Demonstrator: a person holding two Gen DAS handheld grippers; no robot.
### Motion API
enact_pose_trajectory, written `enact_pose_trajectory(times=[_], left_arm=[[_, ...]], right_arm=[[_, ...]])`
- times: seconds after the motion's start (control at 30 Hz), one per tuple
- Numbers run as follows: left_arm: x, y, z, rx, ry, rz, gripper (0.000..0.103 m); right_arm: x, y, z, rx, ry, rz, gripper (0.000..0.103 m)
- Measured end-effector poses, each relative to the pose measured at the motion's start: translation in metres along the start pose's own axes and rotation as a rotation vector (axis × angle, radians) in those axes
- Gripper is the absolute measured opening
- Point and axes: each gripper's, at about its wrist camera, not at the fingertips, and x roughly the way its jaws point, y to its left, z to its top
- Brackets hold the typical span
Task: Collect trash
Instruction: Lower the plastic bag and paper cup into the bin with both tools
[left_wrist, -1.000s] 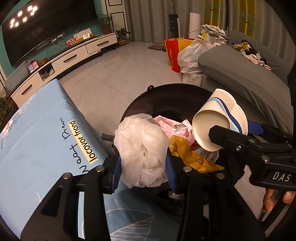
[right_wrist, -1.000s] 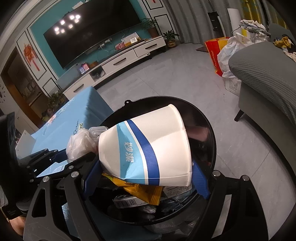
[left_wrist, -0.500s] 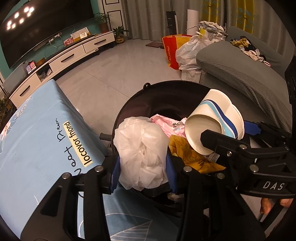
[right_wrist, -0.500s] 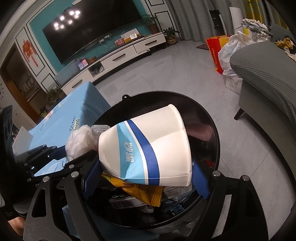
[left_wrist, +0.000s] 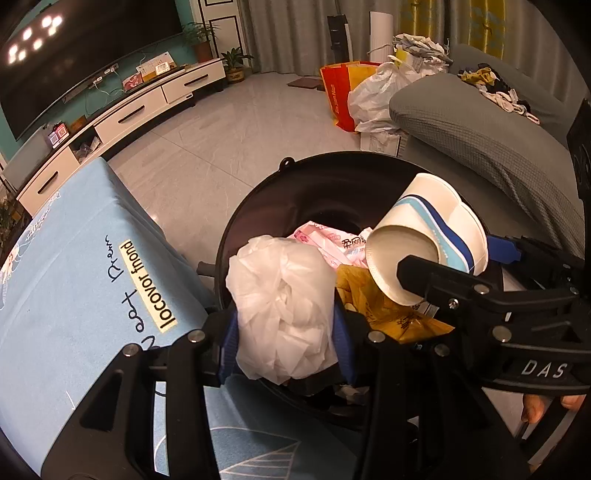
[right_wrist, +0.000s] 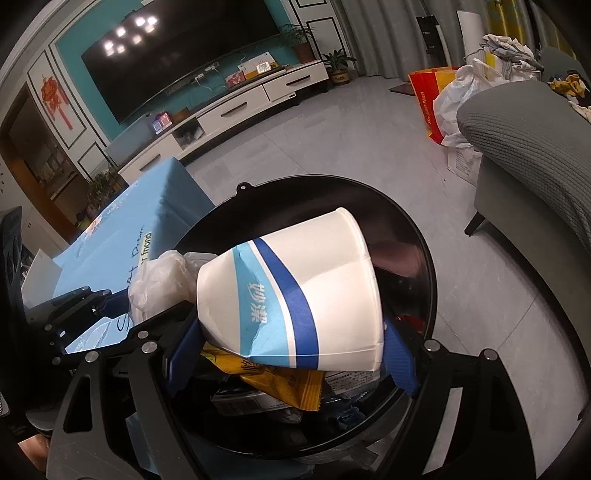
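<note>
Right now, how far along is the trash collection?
Done: wrappers already lie in the black bin. In hand: the left tongs grip a crumpled plastic bag, the right tongs a paper cup, both over the bin. Left: releasing both.

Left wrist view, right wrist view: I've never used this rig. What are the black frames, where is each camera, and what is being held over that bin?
No robot arm here: a person holds two hand-held grippers. Each picture comes from a fisheye camera on one gripper, looking along its fingers; the black frames are those fingers. The left gripper is closed on a crumpled white plastic bag. The right gripper clamps a white paper cup with blue stripes, lying sideways. Both hang over the black trash bin, which already holds a yellow wrapper and a pink packet. A blue-covered table stands beside it.
</note>
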Motion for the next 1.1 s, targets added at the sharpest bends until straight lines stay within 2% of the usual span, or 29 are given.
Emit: enact_pose_trajectory(times=[1.1], left_arm=[[0.0048, -0.0027, -0.0020, 0.010, 0.021, 0.005, 0.047]], right_arm=[[0.0073, 0.0031, -0.0001, -0.024, 0.038, -0.049, 0.083]])
